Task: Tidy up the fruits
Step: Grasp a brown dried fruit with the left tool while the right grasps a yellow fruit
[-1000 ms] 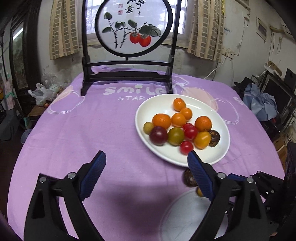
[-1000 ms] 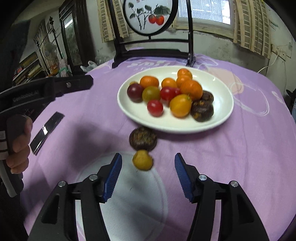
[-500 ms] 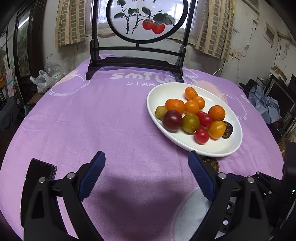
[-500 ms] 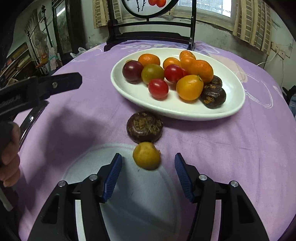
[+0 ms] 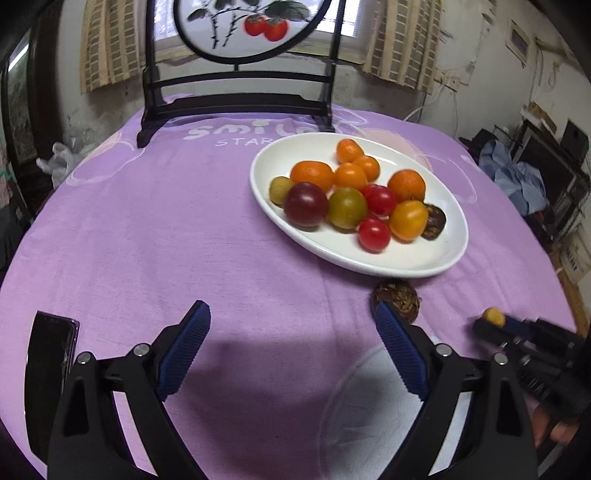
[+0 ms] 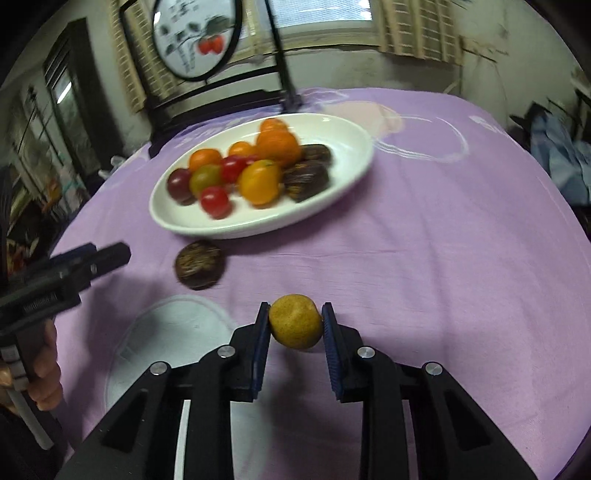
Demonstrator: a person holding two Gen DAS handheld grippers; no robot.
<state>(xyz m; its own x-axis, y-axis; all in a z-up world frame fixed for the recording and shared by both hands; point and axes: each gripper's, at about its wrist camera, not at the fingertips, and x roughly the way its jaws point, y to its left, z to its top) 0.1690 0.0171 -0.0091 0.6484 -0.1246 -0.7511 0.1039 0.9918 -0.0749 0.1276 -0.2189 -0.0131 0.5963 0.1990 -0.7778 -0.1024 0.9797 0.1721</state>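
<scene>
Both wrist cameras look steeply down from near the table's [image 5: 155, 236] near edge toward its far edge, sharing the white plate [image 5: 436, 266] [image 6: 332, 206] of fruit and the round painted screen [image 5: 255, 26] [image 6: 192, 40].

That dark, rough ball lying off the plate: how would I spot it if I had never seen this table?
Start at the big white oval plate heaped with fruit on the purple tablecloth. Just below the plate's near rim, alone on the cloth, lies the dark brown fruit. Its crusty shell sets it apart from the smooth yellow fruit nearby, which the right gripper pinches.
</scene>
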